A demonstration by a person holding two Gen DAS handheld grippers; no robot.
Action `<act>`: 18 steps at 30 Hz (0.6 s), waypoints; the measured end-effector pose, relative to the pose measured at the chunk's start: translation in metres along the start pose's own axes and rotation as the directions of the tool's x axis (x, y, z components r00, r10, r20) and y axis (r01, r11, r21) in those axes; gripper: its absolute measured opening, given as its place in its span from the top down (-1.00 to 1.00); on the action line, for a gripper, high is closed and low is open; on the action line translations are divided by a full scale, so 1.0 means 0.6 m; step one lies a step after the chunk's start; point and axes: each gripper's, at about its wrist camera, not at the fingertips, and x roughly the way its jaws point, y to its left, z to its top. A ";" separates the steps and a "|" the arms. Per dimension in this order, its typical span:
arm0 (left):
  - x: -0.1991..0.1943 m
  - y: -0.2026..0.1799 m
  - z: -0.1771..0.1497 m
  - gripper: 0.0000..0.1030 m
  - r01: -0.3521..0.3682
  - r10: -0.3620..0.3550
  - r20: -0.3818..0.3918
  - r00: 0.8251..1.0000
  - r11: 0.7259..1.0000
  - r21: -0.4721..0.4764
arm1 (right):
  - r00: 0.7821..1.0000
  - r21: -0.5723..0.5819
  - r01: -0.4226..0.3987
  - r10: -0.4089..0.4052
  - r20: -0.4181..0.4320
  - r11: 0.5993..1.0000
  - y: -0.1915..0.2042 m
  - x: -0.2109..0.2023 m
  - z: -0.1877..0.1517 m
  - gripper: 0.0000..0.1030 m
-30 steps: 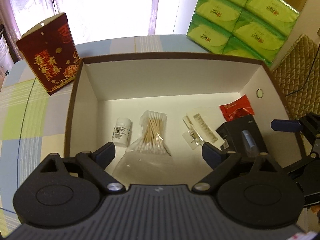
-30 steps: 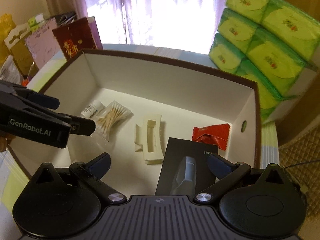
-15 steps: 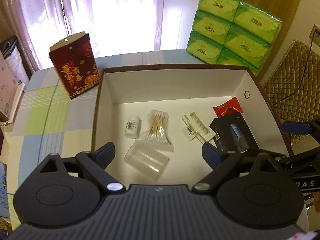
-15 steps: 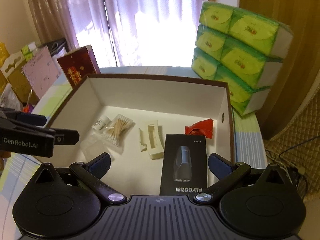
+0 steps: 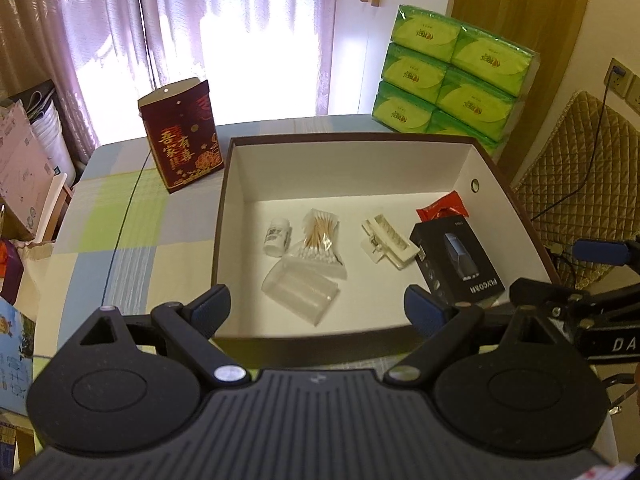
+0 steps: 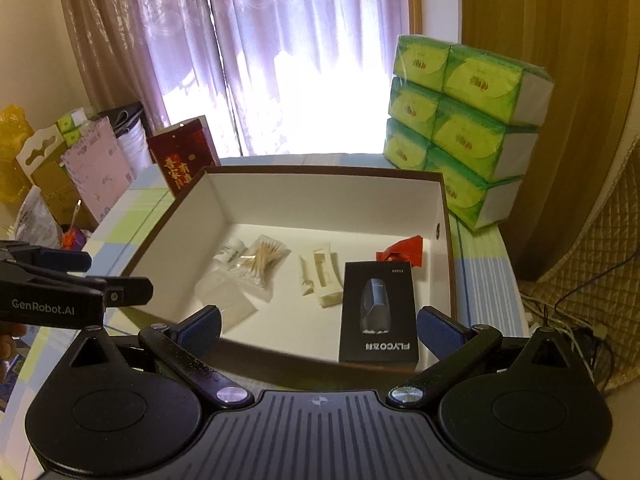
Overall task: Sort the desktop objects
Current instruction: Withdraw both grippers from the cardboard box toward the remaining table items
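Observation:
A brown cardboard box (image 5: 504, 184) with a white inside sits on the table. In it lie a clear plastic cup (image 5: 301, 292) on its side, a bag of cotton swabs (image 5: 320, 236), a small white bottle (image 5: 277, 236), a cream hair clip (image 5: 386, 240), a black FLYCO box (image 5: 458, 266) and a red packet (image 5: 442, 208). The same items show in the right wrist view, with the black box (image 6: 378, 312) nearest. My left gripper (image 5: 318, 306) is open and empty above the box's near wall. My right gripper (image 6: 318, 322) is open and empty at the near edge.
A dark red gift bag (image 5: 180, 146) stands left of the box. Stacked green tissue packs (image 5: 448, 76) stand behind it at the right. Cartons and bags (image 6: 80, 168) crowd the left side. A quilted chair (image 5: 580, 168) and cables are at the right. The tablecloth (image 5: 120, 232) is checked.
Both grippers have pulled back and up out of the box. The clear cup, earlier right under the left gripper, now lies free on the box floor.

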 end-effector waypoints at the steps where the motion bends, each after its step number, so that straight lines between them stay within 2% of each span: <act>1: -0.005 0.000 -0.005 -0.78 -0.002 0.002 0.001 1.000 1.000 0.001 | 1.000 0.000 -0.004 0.004 0.003 1.000 0.002 -0.006 -0.004 -0.96; 18: -0.086 -0.012 -0.070 -0.78 -0.020 0.019 0.041 0.999 0.999 0.032 | 1.000 -0.019 -0.023 0.023 0.011 1.000 0.029 -0.067 -0.056 -0.96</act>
